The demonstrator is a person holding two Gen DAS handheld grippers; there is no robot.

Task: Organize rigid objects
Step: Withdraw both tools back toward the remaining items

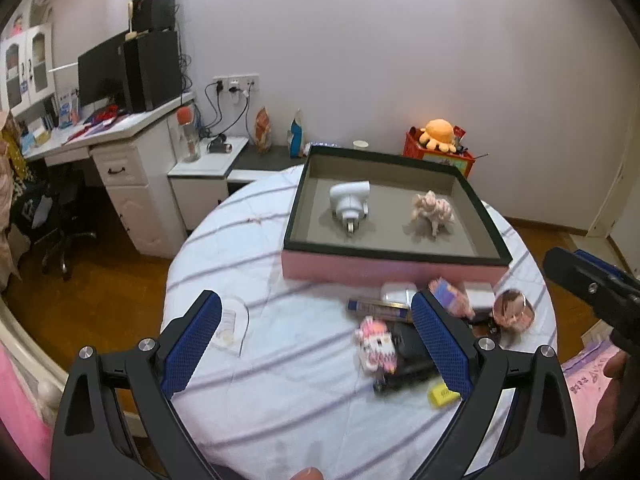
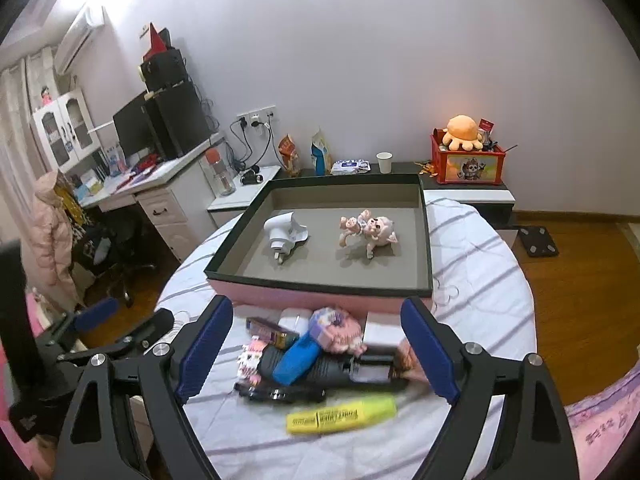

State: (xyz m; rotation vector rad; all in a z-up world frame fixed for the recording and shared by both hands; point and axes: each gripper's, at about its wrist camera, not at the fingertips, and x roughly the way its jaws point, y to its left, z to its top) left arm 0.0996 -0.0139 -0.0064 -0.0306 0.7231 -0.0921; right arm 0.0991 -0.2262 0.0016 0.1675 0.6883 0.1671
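A pink box (image 1: 384, 270) (image 2: 320, 300) with a dark rim stands on the round table. Inside it lie a white plug adapter (image 1: 349, 202) (image 2: 285, 233) and a pink pig figure (image 1: 432, 210) (image 2: 370, 232). In front of the box lies a pile: a yellow highlighter (image 2: 340, 414) (image 1: 443, 395), a blue object (image 2: 298, 358), a pink pixel-block toy (image 1: 376, 344) (image 2: 252, 358), a block figure (image 2: 340, 330) and black items. My left gripper (image 1: 316, 312) is open and empty above the table left of the pile. My right gripper (image 2: 316, 316) is open and empty above the pile.
A round mirror (image 1: 514, 309) lies at the pile's right. A small clear packet (image 1: 230, 326) lies on the striped cloth at left. A desk with monitor (image 1: 102, 72) stands left; a red box with an orange plush (image 2: 466, 160) stands behind.
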